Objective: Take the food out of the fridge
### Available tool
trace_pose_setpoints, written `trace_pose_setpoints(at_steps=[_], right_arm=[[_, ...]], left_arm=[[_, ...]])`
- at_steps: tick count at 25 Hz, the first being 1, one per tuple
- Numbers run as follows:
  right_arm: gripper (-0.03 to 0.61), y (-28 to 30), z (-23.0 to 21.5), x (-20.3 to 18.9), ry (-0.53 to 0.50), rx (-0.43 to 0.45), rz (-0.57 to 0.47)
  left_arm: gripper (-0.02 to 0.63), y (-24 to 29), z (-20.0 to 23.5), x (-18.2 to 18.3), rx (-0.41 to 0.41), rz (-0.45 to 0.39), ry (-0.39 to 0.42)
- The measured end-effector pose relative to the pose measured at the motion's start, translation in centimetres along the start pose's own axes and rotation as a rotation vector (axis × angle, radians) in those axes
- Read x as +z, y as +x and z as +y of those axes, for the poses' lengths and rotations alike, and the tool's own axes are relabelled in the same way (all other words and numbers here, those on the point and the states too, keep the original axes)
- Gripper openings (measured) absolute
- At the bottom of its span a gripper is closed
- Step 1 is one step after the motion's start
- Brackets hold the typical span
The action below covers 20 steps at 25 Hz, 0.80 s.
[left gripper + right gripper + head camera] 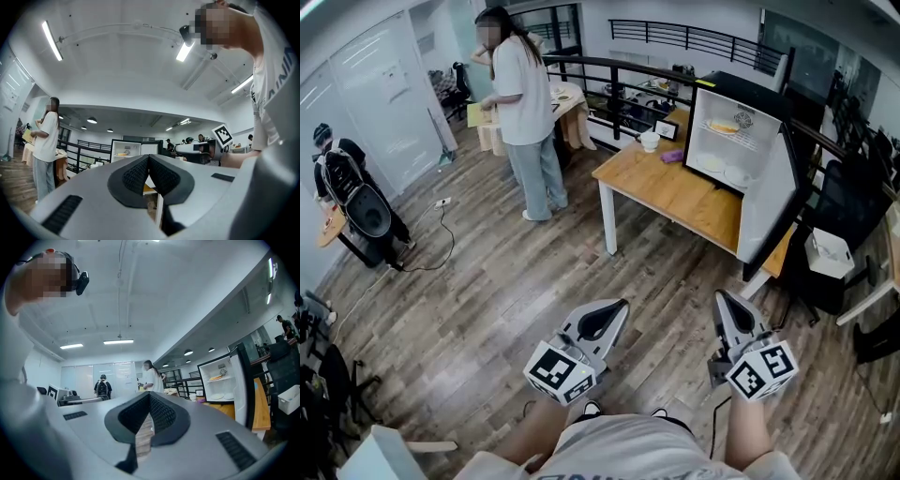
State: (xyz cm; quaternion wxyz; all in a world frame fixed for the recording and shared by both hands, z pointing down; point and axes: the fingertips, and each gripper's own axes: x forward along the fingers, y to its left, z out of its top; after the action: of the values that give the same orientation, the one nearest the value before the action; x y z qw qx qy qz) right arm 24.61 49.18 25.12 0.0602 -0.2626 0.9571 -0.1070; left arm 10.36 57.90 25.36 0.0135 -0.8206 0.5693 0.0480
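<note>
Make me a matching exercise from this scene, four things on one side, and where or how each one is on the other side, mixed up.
1. fridge door
2. white cup
3. yellow food
4. right tool

A. inside the fridge, upper shelf
B. shut, holding nothing
C. swung open
D. on the wooden table, outside the fridge

Pairs: 1-C, 2-D, 3-A, 4-B

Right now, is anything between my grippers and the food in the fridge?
Nothing visible. Wooden floor separates the left gripper and right gripper from the wooden table; the white mini fridge stands open, plated food exposed.
</note>
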Motion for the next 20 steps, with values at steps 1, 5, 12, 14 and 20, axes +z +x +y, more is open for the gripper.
trace_pose_setpoints(at_steps=[1,5,12,14,20], right_arm=[[0.018,0.1,0.1,-0.1,-0.003,0.001,0.005],[0.018,0.2,0.4,-0.4,0.002,-0.001,0.018],[0.018,0.8,1.0,-1.2,0.012,0.000,0.041],[0.018,1.2,1.5,-1.5,0.013,0.000,0.042],[0.018,3.9,3.8,-3.0,0.031,-0.016,0.057]], left_arm=[[0.009,-0.1,0.0,0.0,0.001,0.000,-0.001],[0.009,-0.4,0.2,-0.1,0.004,0.003,-0.004],[0.009,-1.0,1.0,-0.4,0.003,0.004,-0.018],[0.009,-1.5,1.6,-0.5,0.005,0.006,-0.022],[0.009,-4.1,4.8,-0.9,0.004,0.012,-0.017]])
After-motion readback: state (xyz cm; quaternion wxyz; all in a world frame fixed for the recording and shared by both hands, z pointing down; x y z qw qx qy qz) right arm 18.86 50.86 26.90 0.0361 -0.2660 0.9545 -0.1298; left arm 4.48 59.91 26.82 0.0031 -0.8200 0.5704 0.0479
